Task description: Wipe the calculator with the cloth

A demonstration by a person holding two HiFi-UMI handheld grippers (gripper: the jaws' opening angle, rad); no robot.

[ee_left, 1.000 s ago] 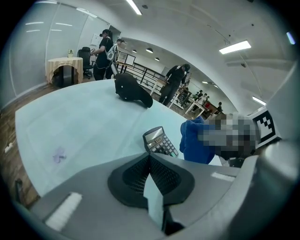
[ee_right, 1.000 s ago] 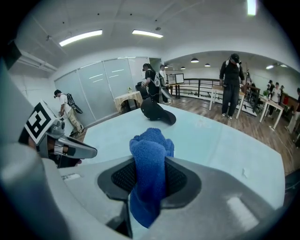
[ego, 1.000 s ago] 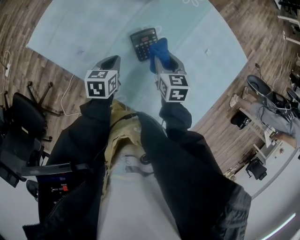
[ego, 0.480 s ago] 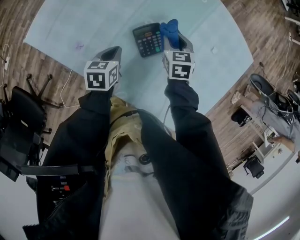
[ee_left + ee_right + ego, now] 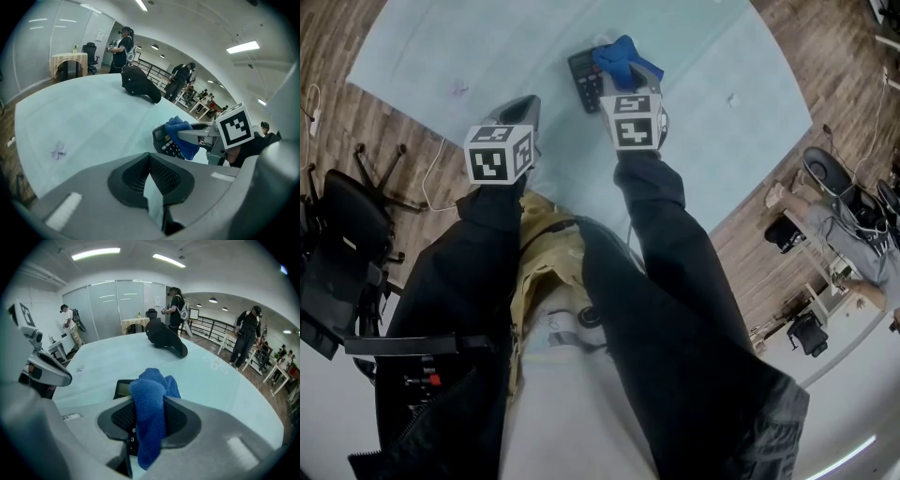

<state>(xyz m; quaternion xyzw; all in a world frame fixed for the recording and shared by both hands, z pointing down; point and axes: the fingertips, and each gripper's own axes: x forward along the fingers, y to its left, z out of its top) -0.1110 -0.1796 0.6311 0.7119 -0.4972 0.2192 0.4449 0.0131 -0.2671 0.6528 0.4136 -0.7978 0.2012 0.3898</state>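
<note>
Right gripper (image 5: 149, 411) has its jaws closed on the blue cloth (image 5: 151, 383), which is pinched between the dark pads, bunches up above them and hangs in a strip below. Left gripper (image 5: 151, 161) holds nothing. Its jaws meet at the tips, with only a thin sliver of pale surface showing behind them. In the head view it sits to the left of the right gripper, over the near part of the table (image 5: 220, 380) and apart from the work. Each gripper carries its black-and-white marker cube (image 5: 499, 155) at the end nearest the person's dark sleeves. Just beyond the right gripper's jaws lies the black calculator (image 5: 123, 390), flat on the pale blue-green table. Its display shows to the left of the cloth, and a couple of white key digits show under the pads. From the left gripper view, the bunched end of the cloth appears to lie on the calculator's key face, covering the side toward the right gripper and leaving the nearer keys bare. Farther back on the table, well apart from the calculator, rests a dark bag-like thing (image 5: 165, 341). Beyond the table's far edge several people (image 5: 177, 305) stand in a bright room with glass partitions, and wood floor (image 5: 356, 131) surrounds the table.
</note>
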